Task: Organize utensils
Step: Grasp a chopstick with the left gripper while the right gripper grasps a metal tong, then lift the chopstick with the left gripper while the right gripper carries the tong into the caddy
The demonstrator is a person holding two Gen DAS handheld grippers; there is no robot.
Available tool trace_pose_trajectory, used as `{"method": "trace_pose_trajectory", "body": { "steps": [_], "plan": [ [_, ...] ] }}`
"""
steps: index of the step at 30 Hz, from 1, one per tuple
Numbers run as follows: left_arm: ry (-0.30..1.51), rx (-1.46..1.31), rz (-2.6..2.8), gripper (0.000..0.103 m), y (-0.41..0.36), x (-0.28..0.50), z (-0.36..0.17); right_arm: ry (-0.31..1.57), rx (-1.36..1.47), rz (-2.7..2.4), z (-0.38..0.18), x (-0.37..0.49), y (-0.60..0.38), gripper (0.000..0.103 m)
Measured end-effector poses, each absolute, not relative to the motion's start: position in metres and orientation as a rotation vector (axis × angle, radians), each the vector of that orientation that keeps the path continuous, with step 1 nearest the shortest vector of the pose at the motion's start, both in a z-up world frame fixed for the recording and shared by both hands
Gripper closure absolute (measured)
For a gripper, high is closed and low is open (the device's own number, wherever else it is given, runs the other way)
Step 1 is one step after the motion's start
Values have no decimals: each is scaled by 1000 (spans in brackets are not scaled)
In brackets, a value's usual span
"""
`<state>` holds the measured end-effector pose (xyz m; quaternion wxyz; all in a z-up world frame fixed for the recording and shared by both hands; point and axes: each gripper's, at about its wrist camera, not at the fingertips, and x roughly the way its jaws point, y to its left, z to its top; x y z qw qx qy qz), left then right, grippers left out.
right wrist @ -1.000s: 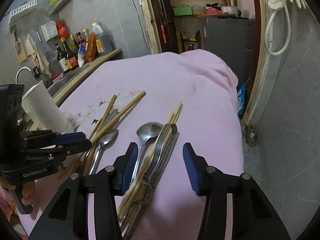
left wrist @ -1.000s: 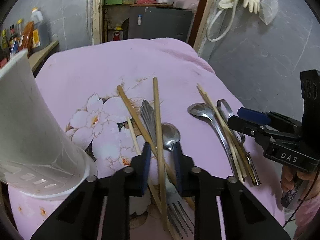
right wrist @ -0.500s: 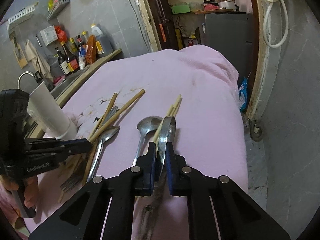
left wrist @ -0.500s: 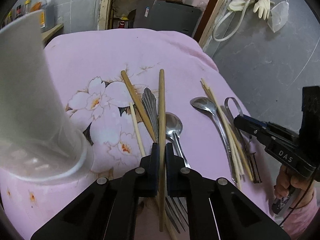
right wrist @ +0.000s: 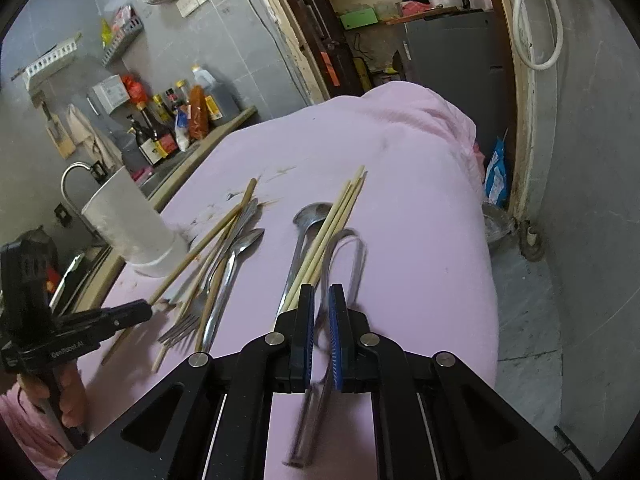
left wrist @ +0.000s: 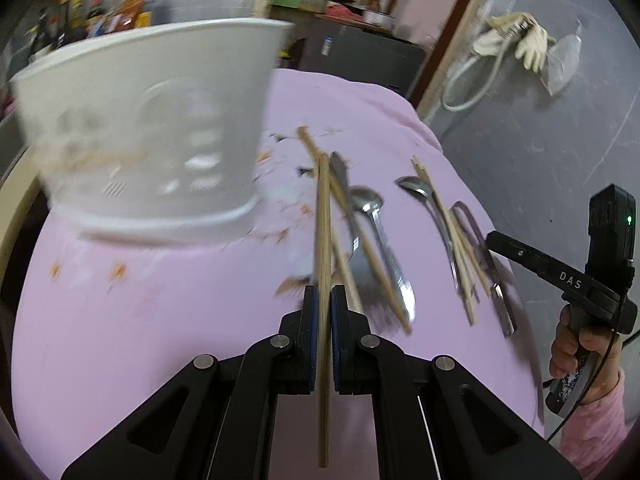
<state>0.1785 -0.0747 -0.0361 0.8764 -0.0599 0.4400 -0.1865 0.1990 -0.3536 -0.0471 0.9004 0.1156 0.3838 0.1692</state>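
My left gripper [left wrist: 324, 304] is shut on a long brown chopstick [left wrist: 323, 220], which points up toward the blurred white utensil holder [left wrist: 152, 148] at upper left. Right of it on the pink cloth [left wrist: 120, 320] lie a fork, more chopsticks and a spoon [left wrist: 370, 200]. My right gripper [right wrist: 320, 292] is shut on a looped metal tool [right wrist: 352, 240], beside pale chopsticks [right wrist: 340, 208] and a second spoon [right wrist: 312, 214]. The right wrist view shows the left gripper [right wrist: 148, 308] with its chopstick [right wrist: 200, 248] near the holder [right wrist: 132, 228].
Bottles [right wrist: 176, 128] and a tap [right wrist: 74, 176] line the counter left of the table. A grey fridge [right wrist: 452, 56] stands behind it. The cloth drops off to the floor [right wrist: 560, 280] on the right. A person's hand [left wrist: 576, 344] holds the right gripper's handle.
Both grippers went from open to shut, the left on the brown chopstick, the right on the looped metal tool. The left one then swung toward the holder, which now looms larger and more central.
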Motion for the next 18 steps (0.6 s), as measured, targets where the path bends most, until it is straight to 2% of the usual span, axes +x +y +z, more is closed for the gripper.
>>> {"method": "trace_pose_trajectory", "body": {
  "steps": [8,10,11,12,15,18],
  "plan": [
    [961,-131,-318,99,-56,157,-37,820,271,320,-57,193,-361,95],
    [975,-114,-324,98,-54,157,-34,821,291,326,-57,194,-362,90],
    [981,-100,-326,97,-54,157,-33,818,291,327,-56,194,-362,79],
    [986,-87,-326,94,-53,157,-32,812,289,328,-55,194,-361,72],
    [990,-80,-328,75,-49,162,-30,799,235,312,-51,195,-352,71],
    [994,-79,-333,73,-51,174,-25,810,157,281,-50,201,-339,71]
  ]
}}
